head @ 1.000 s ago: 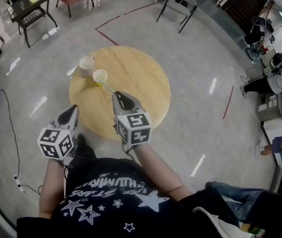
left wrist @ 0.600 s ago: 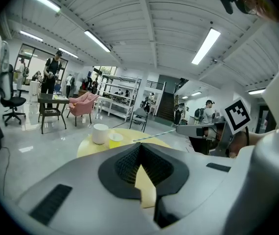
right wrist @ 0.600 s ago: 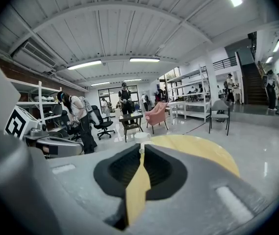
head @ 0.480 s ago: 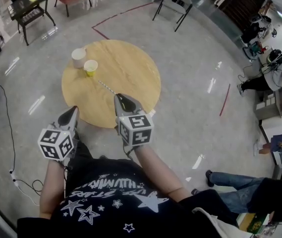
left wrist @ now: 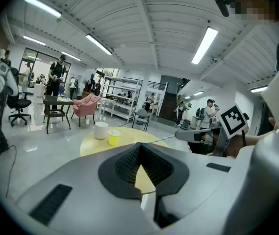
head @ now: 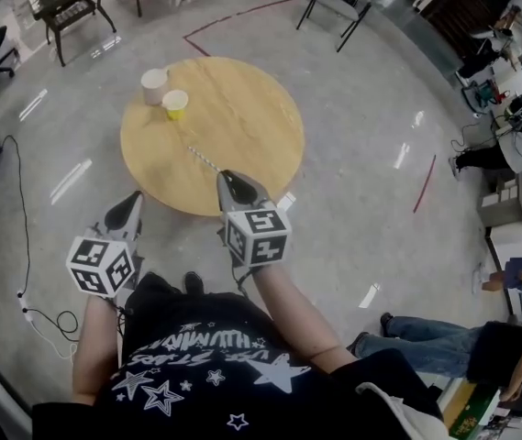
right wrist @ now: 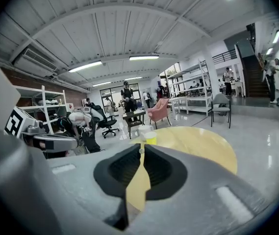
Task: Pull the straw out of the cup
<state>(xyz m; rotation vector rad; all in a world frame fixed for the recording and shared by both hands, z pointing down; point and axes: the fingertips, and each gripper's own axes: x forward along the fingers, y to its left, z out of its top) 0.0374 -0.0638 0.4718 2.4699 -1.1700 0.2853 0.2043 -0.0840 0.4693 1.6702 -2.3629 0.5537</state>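
Jaws of right gripper pinch one straw; two cups on table.

On the counter, far left, we see 1 cup behind the other cup, the straw before both.

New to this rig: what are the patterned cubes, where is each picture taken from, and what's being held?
No robot: a person holds a two-jaw hand-held gripper in each hand; the cubes are part of them. One picture comes from a camera on the person's head, the other two from cameras riding on each one. On the round wooden table stand a white cup and a yellow cup. The right hand-held gripper is shut on a straw, clear of both cups. The left hand-held gripper is shut and empty.
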